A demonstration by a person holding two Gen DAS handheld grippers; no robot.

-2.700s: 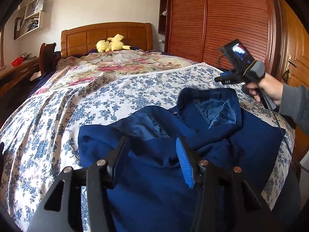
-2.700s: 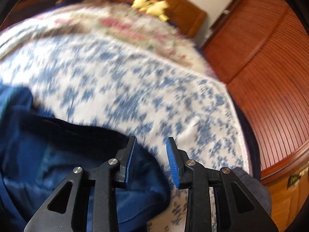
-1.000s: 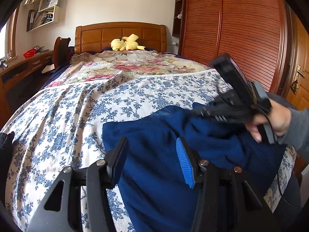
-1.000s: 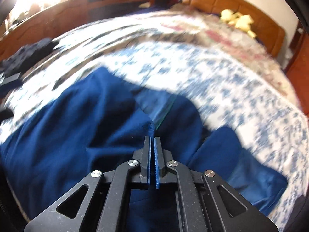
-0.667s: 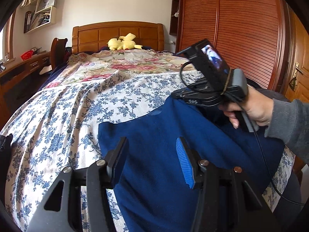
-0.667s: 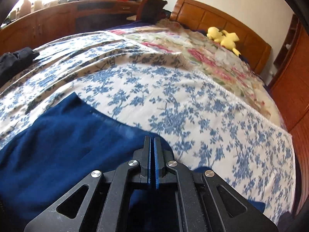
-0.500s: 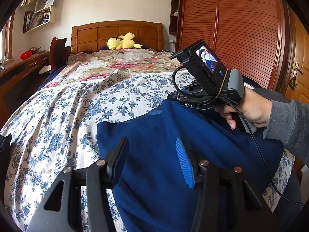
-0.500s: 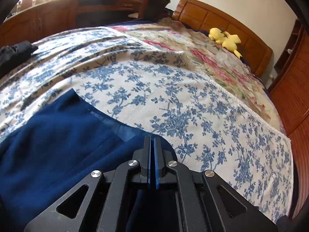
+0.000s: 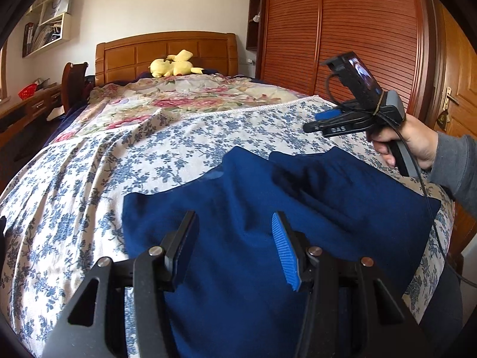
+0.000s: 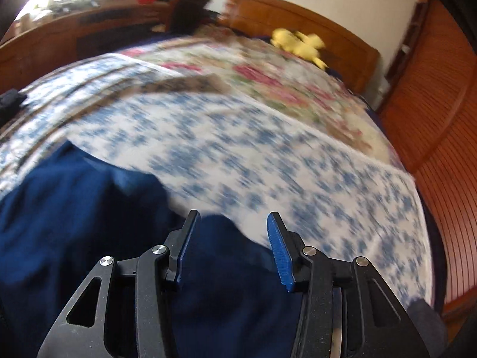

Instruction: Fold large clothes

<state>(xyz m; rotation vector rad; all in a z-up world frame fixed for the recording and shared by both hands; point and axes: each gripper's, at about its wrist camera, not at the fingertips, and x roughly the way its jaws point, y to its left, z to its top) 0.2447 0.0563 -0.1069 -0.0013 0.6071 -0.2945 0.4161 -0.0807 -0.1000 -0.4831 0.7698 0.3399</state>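
Left tool (image 9: 234, 246), jaws spread, empty, hovers over navy garment (image 9: 268, 208) part-folded at bed's (image 9: 89, 179) foot; beyond, right tool (image 10: 231, 249), also spread & gripping nothing, hangs above garment's far edge, prob. lining up next fold.
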